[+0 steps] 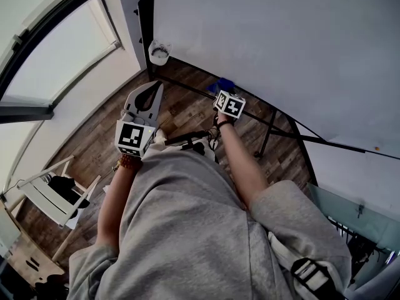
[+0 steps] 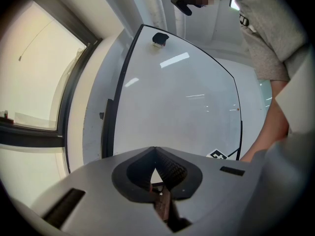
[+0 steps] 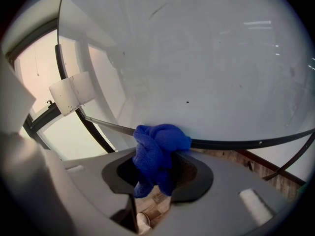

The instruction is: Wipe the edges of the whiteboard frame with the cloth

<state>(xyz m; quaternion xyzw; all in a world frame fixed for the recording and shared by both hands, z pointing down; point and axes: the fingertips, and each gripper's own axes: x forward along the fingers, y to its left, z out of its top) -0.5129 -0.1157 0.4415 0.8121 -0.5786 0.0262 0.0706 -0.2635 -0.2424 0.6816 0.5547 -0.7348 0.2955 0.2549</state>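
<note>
The whiteboard (image 1: 275, 49) fills the upper right of the head view, its dark bottom frame edge (image 1: 187, 86) slanting down to the right. My right gripper (image 1: 222, 92) is shut on the blue cloth (image 1: 225, 83) and holds it against that bottom edge. In the right gripper view the bunched cloth (image 3: 160, 139) sticks out between the jaws of the right gripper (image 3: 160, 156) and touches the black frame strip (image 3: 236, 142). My left gripper (image 1: 157, 86) hangs left of the board, shut and empty. In its own view the left gripper (image 2: 155, 150) points at the board (image 2: 182, 97).
A white cup-shaped holder (image 1: 160, 52) sits at the board's lower left corner. The stand's dark legs (image 1: 267, 132) cross the wood floor (image 1: 94, 149). A white folding rack (image 1: 53, 192) stands lower left, window panes (image 1: 62, 61) at left, a glass panel (image 1: 350, 211) lower right.
</note>
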